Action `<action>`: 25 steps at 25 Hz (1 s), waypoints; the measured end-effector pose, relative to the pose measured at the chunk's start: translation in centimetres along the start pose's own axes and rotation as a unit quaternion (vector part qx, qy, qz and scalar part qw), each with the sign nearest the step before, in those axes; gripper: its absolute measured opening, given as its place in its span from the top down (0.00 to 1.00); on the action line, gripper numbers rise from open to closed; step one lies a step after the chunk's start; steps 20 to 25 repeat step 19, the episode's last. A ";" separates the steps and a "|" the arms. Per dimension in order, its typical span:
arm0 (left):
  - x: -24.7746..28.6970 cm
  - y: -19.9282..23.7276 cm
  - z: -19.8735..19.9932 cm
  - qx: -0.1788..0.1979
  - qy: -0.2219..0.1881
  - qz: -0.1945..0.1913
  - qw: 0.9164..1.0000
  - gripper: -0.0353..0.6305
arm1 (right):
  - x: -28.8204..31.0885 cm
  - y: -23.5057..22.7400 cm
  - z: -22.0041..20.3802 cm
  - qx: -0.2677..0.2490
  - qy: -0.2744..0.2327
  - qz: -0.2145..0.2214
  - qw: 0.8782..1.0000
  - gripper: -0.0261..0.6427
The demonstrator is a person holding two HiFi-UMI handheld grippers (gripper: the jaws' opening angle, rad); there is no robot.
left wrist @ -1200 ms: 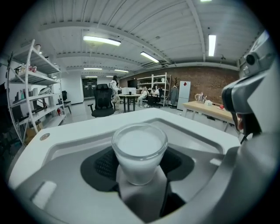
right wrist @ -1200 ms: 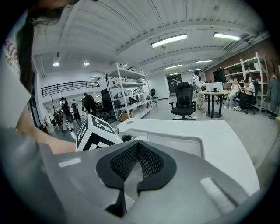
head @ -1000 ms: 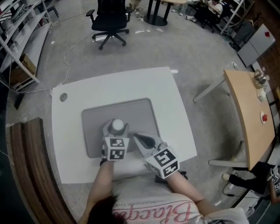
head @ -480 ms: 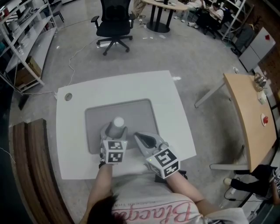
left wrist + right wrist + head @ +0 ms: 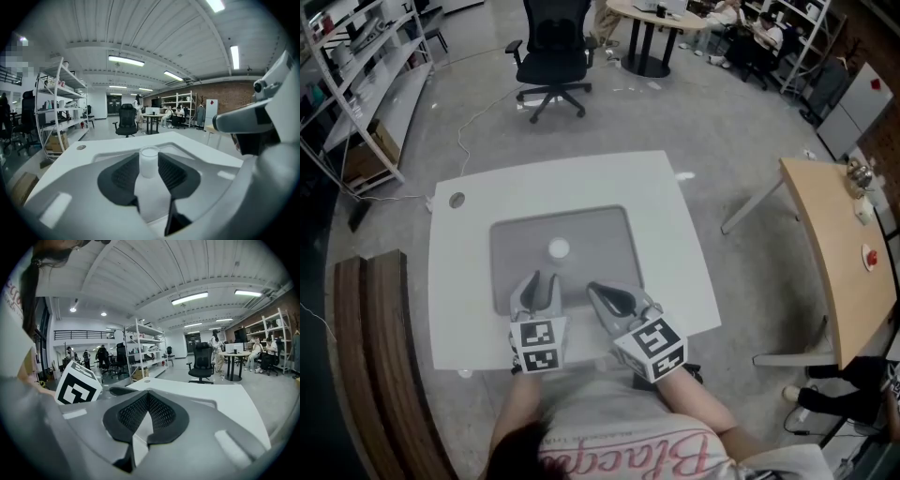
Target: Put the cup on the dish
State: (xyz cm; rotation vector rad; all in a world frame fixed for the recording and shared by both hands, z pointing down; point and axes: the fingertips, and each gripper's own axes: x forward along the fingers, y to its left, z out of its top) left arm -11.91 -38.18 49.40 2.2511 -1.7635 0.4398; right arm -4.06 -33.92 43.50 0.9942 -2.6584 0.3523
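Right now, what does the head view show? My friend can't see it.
A small white cup stands upright on a grey tray on a white table. Just short of it, the left gripper is closing on nothing, beside the shut right gripper.

A black office chair [image 5: 555, 42] stands beyond the white table [image 5: 675, 248].

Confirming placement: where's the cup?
Head view: the cup stands on the grey tray's middle, just ahead of the left gripper, its empty jaws closing.
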 end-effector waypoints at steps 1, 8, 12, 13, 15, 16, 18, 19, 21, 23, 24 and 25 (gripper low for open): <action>-0.6 0.0 0.4 0.000 -0.009 0.002 1.000 0.78 | -0.1 0.3 0.1 -0.002 -0.002 0.002 1.000 0.96; -3.2 -0.2 2.3 0.008 -0.049 0.016 0.999 0.90 | -0.7 1.9 0.9 -0.020 -0.021 0.014 0.999 0.96; -4.5 -0.6 2.9 0.014 -0.062 0.015 0.998 0.95 | -1.3 2.5 1.3 -0.027 -0.027 0.009 0.999 0.96; -4.8 -0.9 3.1 0.016 -0.065 0.014 0.998 0.95 | -1.5 2.4 1.3 -0.027 -0.028 0.008 0.999 0.96; -5.2 -1.3 3.6 0.020 -0.073 0.012 0.997 0.95 | -1.8 2.2 1.3 -0.025 -0.031 0.005 0.999 0.96; -5.4 -1.5 3.9 0.022 -0.077 0.011 0.997 0.95 | -1.9 2.1 1.4 -0.024 -0.032 0.003 0.999 0.96; -5.8 -1.8 4.5 0.027 -0.084 0.009 0.996 0.95 | -2.1 2.0 1.6 -0.022 -0.035 -0.001 0.999 0.96; -6.0 -2.0 4.8 0.030 -0.087 0.007 0.996 0.95 | -2.2 1.9 1.7 -0.021 -0.037 -0.002 0.999 0.96; -6.0 -2.0 4.8 0.030 -0.087 0.007 0.996 0.95 | -2.2 1.9 1.7 -0.021 -0.037 -0.002 0.999 0.96; -6.0 -2.0 4.8 0.030 -0.087 0.007 0.996 0.95 | -2.2 1.9 1.7 -0.021 -0.037 -0.002 0.999 0.96; -6.0 -2.0 4.8 0.030 -0.087 0.007 0.996 0.95 | -2.2 1.9 1.7 -0.021 -0.037 -0.002 0.999 0.96; -6.0 -2.0 4.8 0.030 -0.087 0.007 0.996 0.95 | -2.2 1.9 1.7 -0.021 -0.037 -0.002 0.999 0.96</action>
